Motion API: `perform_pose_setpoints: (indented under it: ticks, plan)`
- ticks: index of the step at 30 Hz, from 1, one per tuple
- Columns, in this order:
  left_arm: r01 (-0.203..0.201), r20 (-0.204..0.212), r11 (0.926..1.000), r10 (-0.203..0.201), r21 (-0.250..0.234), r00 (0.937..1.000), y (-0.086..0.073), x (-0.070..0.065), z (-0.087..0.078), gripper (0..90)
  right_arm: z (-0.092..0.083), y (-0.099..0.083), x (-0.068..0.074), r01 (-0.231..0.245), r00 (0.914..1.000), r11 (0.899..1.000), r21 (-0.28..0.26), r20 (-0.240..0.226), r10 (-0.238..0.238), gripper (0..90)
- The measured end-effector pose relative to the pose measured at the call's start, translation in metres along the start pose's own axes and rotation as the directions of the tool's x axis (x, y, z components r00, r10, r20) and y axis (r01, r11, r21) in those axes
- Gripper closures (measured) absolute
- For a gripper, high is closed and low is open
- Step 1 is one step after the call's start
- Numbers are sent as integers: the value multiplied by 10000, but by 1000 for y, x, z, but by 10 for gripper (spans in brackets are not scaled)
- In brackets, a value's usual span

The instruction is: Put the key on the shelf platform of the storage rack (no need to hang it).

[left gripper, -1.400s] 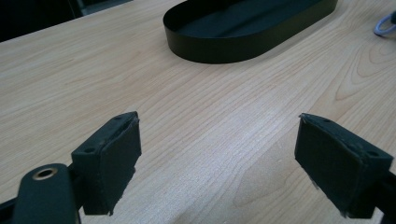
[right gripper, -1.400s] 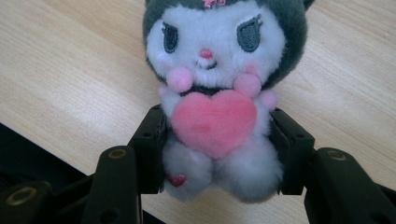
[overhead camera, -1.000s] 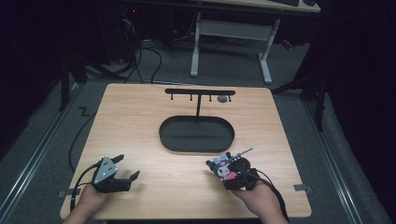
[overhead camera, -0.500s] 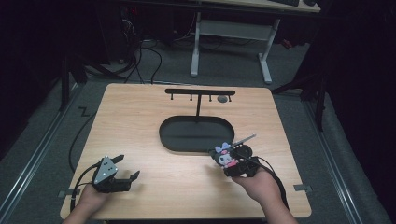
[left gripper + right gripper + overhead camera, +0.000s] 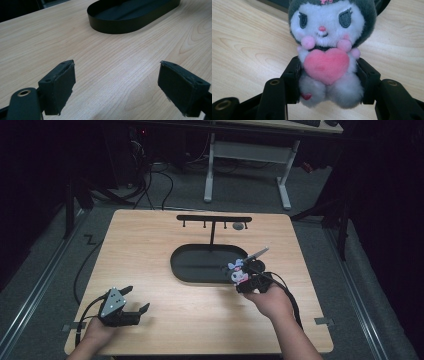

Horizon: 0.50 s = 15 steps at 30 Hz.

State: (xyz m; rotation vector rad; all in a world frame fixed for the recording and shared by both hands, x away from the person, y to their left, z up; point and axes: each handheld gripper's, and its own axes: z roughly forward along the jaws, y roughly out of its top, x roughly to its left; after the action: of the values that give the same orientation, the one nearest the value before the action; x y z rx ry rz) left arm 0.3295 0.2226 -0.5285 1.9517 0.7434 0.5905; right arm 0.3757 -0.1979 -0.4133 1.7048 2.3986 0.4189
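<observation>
Plush toy [image 5: 327,57] upright in right gripper view, face toward camera, long axis vertical, pink heart on chest. Right gripper [image 5: 243,281] pinches toy's lower body from both sides, right of centre in high view, at oval black tray's [image 5: 186,270] right end. Left gripper [image 5: 134,301] lower left, jaws spread, empty, over table [image 5: 150,240]. Black hook stand [image 5: 214,219] behind tray. Room dark.

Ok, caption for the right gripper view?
Right gripper jaws clamp a plush toy holding a pink heart, above the wooden table.
</observation>
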Motion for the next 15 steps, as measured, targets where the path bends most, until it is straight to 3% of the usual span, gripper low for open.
perform_pose_setpoints:
  ticks: [15]
  plan:
    - [22,28,10000,-22,24,10000,0,0,0,155,17,28,-5,-190,9998,9998,111,109,189,476]
